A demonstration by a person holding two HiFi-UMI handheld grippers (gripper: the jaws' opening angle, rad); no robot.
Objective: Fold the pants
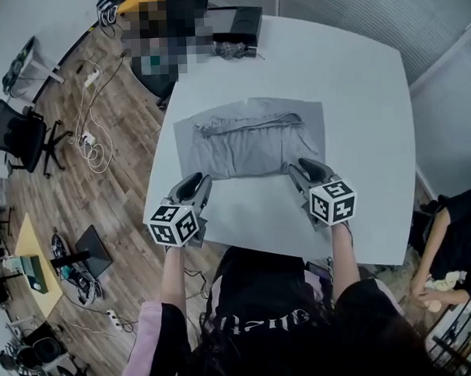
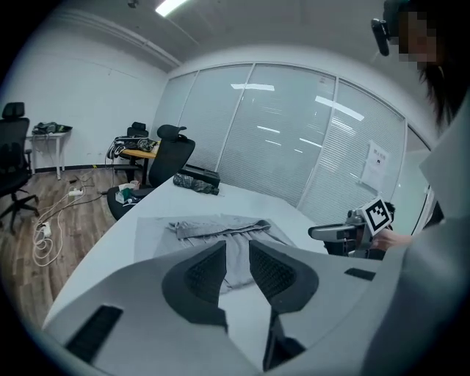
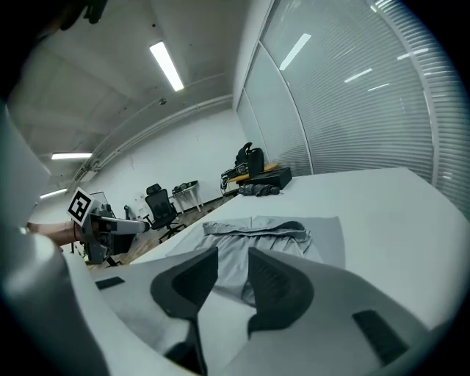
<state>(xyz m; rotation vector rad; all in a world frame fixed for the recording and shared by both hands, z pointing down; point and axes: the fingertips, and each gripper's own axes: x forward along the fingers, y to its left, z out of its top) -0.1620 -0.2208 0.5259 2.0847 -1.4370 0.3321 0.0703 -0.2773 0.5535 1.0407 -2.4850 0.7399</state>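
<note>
Grey pants (image 1: 249,140) lie folded into a broad rectangle on the white table (image 1: 356,100), waistband on top toward the far side. My left gripper (image 1: 195,180) hovers just before the fold's near left corner, jaws apart with nothing between them. My right gripper (image 1: 303,167) hovers at the near right corner, also open and empty. In the left gripper view the pants (image 2: 220,229) lie beyond the open left gripper (image 2: 236,247), with the right gripper (image 2: 330,232) off to the side. In the right gripper view the pants (image 3: 257,233) show past the open right gripper (image 3: 233,254).
A dark crumpled bundle (image 1: 233,49) and a black box (image 1: 240,19) sit at the table's far edge. A black office chair (image 1: 15,134) and cables (image 1: 93,143) are on the wooden floor at left. A seated person (image 1: 456,236) is by the table's right corner.
</note>
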